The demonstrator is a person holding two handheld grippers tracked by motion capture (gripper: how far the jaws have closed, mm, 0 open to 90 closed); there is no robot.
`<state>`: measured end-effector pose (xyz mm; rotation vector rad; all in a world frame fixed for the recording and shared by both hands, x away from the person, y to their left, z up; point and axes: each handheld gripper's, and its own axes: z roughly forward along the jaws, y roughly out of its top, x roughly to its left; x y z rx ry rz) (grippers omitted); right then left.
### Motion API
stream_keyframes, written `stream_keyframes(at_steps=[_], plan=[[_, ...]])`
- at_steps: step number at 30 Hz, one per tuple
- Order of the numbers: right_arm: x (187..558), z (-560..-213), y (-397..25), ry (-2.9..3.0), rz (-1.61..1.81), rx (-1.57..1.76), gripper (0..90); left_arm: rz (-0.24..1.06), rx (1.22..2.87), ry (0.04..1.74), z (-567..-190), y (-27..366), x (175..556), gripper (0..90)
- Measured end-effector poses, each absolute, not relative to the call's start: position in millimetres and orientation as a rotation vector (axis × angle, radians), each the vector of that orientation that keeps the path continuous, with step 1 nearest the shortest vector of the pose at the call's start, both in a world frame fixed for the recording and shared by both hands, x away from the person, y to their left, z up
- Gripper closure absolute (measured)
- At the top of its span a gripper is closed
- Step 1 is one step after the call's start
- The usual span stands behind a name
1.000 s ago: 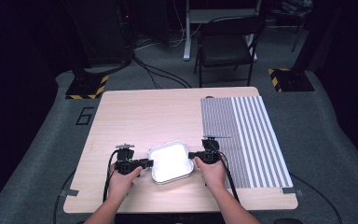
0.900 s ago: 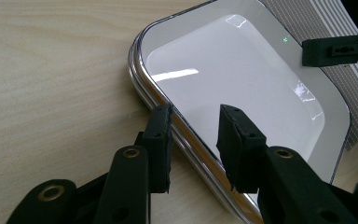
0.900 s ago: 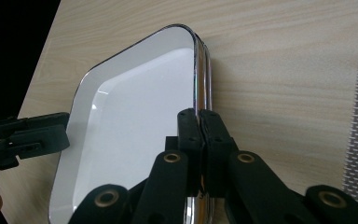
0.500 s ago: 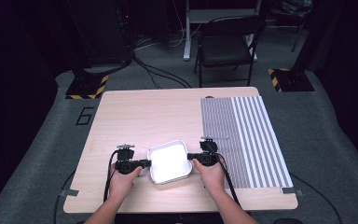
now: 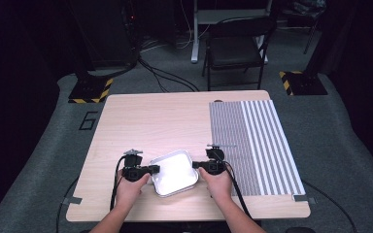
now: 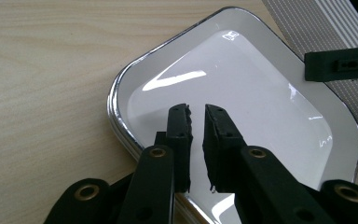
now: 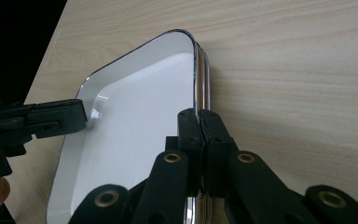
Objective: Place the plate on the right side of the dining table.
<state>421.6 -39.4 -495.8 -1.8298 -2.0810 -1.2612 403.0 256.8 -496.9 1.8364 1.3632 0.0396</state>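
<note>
The high view looks forward and down from above the person's side, far enough to take in the whole table. The left gripper view sits close over the tray, facing toward the table's 3 o'clock; the right gripper view, equally near, faces 9 o'clock. All three share the tray.

Both forearms enter from bottom edge of high view, angled slightly inward. Left hand grips left gripper, pointing right; its fingers stand slightly parted. Right hand grips right gripper, pointing left; its fingers pressed together, faces meeting.
</note>
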Motion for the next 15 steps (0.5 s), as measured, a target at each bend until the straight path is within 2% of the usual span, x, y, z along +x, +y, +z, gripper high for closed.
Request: stream_keyframes(at_steps=[11, 15], plan=[[423, -496, -43, -2.047, -1.277, -1.843, 88.5, 0.091, 1.826, 1.394, -493, 270, 398, 69.8], [423, -496, -45, -2.043, -1.289, -1.851, 88.5, 0.071, 1.829, 1.422, -495, 270, 395, 66.4]])
